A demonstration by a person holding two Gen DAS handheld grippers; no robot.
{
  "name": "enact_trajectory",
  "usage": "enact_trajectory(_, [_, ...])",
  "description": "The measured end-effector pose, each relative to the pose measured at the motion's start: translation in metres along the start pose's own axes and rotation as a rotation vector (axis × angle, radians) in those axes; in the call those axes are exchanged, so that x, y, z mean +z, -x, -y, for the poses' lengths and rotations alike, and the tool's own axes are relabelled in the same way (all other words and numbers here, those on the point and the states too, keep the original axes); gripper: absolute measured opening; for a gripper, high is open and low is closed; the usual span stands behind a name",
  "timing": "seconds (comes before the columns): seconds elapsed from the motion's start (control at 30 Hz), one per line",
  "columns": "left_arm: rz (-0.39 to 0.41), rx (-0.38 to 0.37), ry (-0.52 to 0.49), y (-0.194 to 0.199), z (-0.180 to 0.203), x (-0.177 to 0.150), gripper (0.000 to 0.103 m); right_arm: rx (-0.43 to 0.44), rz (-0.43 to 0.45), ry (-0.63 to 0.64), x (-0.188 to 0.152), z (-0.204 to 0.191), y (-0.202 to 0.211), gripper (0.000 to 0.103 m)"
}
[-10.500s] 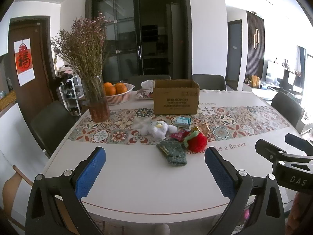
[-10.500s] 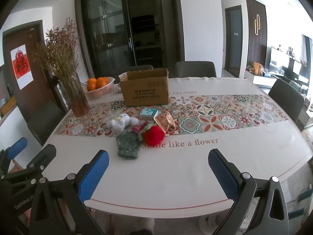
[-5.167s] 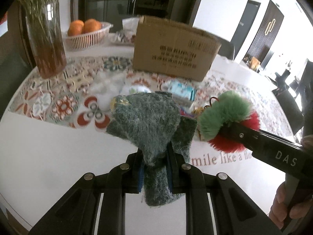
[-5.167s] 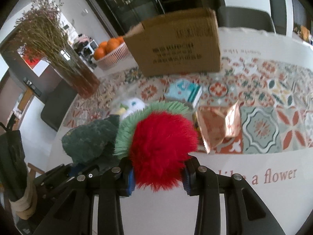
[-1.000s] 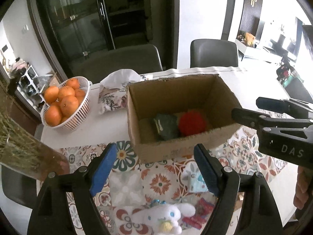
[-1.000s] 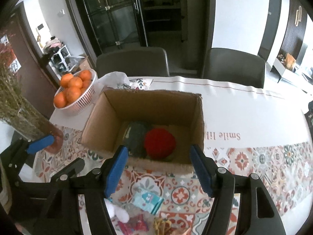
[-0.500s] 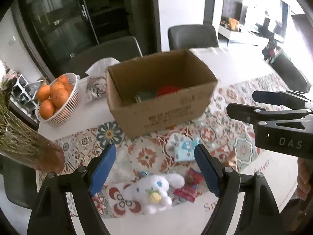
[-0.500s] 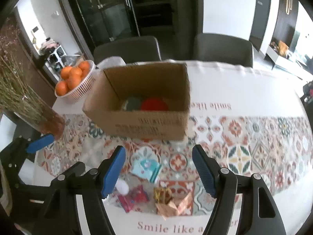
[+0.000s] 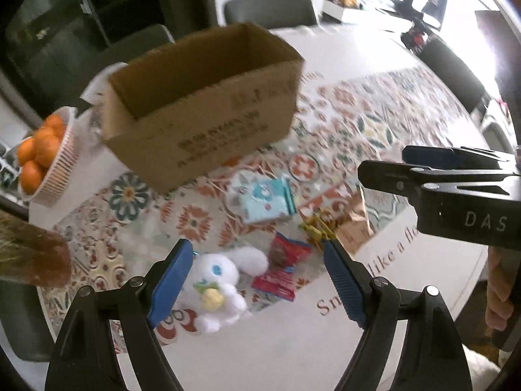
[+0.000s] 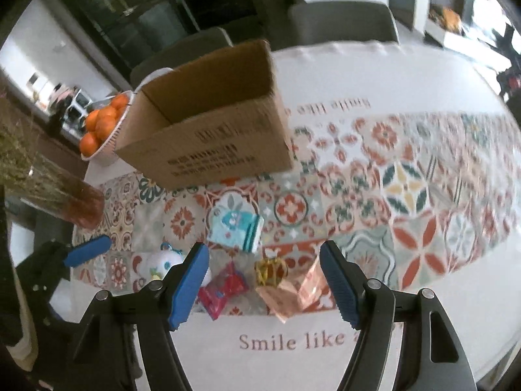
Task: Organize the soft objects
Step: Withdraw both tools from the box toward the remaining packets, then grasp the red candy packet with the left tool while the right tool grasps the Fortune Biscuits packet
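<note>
A white plush toy (image 9: 218, 280) lies on the patterned runner, just ahead of my open, empty left gripper (image 9: 257, 280); it also shows in the right wrist view (image 10: 159, 265), partly hidden by the left finger. The cardboard box (image 9: 202, 110) stands behind it, also seen in the right wrist view (image 10: 211, 120); its inside is hidden from here. My right gripper (image 10: 263, 285) is open and empty above a red snack packet (image 10: 223, 290), a copper foil bag (image 10: 293, 290) and a teal tissue pack (image 10: 234, 228). The right gripper also shows in the left wrist view (image 9: 423, 166).
A basket of oranges (image 9: 42, 153) sits left of the box. A glass vase of dried flowers (image 10: 55, 192) stands at the left. A yellow wire trinket (image 10: 270, 270) lies by the foil bag. Chairs (image 10: 342, 22) stand behind the table (image 9: 276, 352).
Both grippers have pulled back and lowered from above the box toward the items on the runner. The green and red soft objects in the box are now out of sight behind its wall.
</note>
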State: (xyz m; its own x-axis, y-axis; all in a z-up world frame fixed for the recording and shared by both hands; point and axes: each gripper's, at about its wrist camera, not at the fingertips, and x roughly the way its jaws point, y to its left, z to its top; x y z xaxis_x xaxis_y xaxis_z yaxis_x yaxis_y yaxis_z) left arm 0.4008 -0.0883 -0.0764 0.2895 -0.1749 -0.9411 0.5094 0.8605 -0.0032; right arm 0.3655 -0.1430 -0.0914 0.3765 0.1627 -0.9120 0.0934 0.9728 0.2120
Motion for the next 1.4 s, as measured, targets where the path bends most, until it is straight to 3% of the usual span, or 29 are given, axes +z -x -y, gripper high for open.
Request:
enact_trajectory(0.43, [-0.158,-0.100,-0.163,-0.052,0.029,0.007,0.081,0.029,-0.116,-0.287,-0.036,0.053,-0.037,0.072])
enact_trajectory(0.8, [-0.275,-0.144,-0.247,-0.096,0.043,0.008,0.072,0.128,-0.159,-0.476,-0.056,0.074,-0.066,0.072])
enact_trajectory(1.4, [-0.376,-0.108,-0.281,-0.145,0.056,-0.008,0.056,0.231,-0.202,-0.638,-0.067,0.089,-0.103,0.070])
